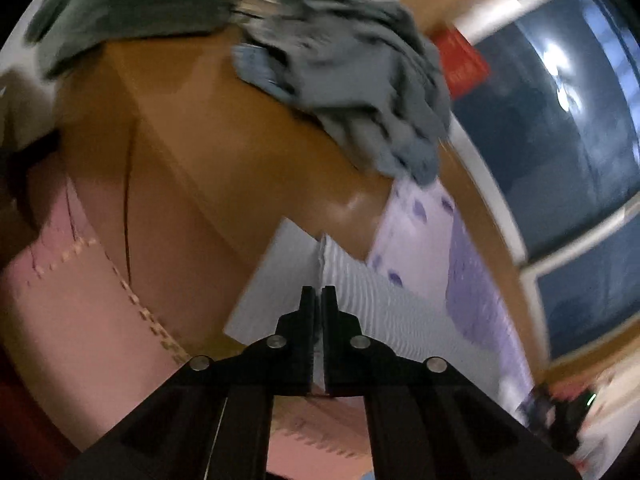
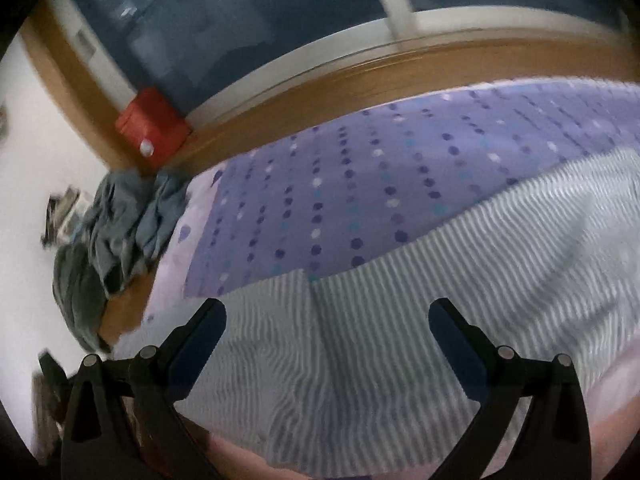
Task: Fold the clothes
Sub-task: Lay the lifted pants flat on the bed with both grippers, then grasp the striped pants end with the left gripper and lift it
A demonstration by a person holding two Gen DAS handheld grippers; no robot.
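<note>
A white-and-grey striped garment [image 1: 372, 304] lies on the bed with one corner hanging past the edge. My left gripper [image 1: 319, 292] is shut on a fold of that garment; a thin strip of fabric shows between its black fingers. In the right wrist view the same striped garment [image 2: 400, 320] spreads flat over the purple dotted sheet [image 2: 360, 180]. My right gripper [image 2: 328, 305] hovers just above it, jaws wide open, with nothing pinched between the blue pads.
A crumpled pile of grey-blue clothes [image 1: 360, 76] [image 2: 120, 224] sits on the wooden bed end [image 1: 200, 140], with a dark green garment [image 1: 120, 8] beside it. A red box [image 2: 154, 124] stands on the sill under the dark window [image 2: 240, 20]. Pink foam mats [image 1: 60, 300] cover the floor.
</note>
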